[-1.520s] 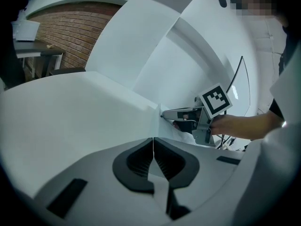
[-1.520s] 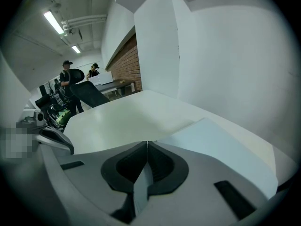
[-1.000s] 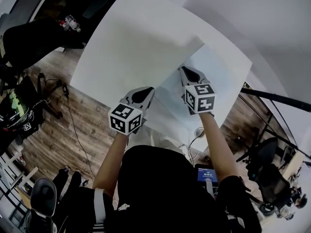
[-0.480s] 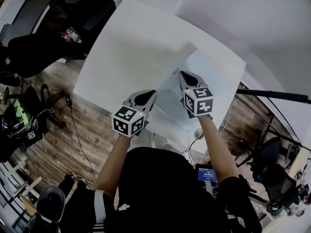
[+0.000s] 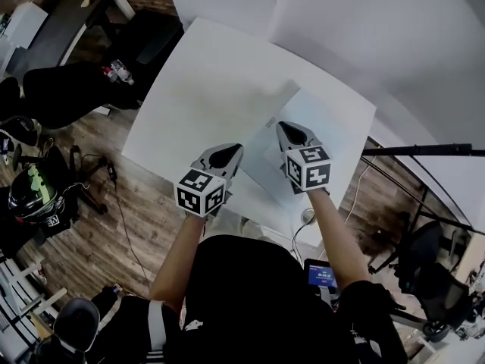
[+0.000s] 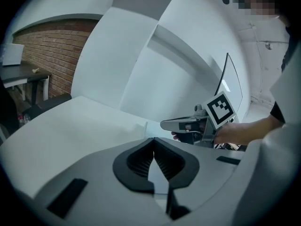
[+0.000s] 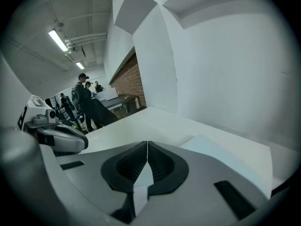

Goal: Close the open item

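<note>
My left gripper (image 5: pixel 231 152) hangs over the near edge of the table (image 5: pixel 204 82), jaws together on nothing. Just right of it lies the item (image 5: pixel 333 120), pale, thin and flat, spread on the table's right part. I judge it light and floppy, best pinched at a free edge. My right gripper (image 5: pixel 284 130), likewise closed and empty, hovers over its left side.

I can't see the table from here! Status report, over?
Left gripper shut, empty. Right gripper shut, empty, over the pale flat item on the white table. Item open or closed: can't tell. No obstacle seen.
</note>
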`<state>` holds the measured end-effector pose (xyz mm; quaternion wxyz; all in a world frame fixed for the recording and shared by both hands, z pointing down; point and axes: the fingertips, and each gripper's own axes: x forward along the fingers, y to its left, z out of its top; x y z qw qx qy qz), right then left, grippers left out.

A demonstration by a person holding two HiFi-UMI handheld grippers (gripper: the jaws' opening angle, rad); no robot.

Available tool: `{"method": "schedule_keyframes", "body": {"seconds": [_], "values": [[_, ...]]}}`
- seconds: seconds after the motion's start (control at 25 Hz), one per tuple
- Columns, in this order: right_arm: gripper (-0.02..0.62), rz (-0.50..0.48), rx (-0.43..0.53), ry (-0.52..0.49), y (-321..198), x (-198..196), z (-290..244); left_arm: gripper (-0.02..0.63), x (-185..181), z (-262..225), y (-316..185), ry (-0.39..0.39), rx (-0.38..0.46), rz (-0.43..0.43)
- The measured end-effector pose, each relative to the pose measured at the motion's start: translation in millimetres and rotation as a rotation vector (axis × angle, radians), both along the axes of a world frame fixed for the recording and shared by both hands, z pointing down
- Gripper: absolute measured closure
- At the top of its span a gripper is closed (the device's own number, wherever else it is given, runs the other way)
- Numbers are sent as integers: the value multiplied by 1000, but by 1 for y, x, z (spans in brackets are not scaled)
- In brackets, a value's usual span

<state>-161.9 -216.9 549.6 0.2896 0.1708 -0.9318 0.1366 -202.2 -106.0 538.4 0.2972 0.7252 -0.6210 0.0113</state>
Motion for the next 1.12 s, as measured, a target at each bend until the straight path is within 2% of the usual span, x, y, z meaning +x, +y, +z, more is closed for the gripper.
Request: {"method": "schedule_keyframes", "body": {"seconds": [0.24, 0.4, 0.68, 0.84, 1.12], "values": [[555, -17, 32, -34, 1, 2, -27, 594, -7, -34, -9, -48, 51, -6], [555, -21, 56, -72, 0, 2, -48, 594, -14, -58, -15, -109, 91, -26], [555, -60, 121, -139, 5, -3, -97, 594, -27, -105, -15, -168, 173, -79], [555, -76, 153, -185, 7, -6, -122, 594, -27, -134, -19, -171, 222, -92], [555, -108, 202, -242, 14, -2, -160, 594, -18, -181, -20, -266, 309, -90]]}}
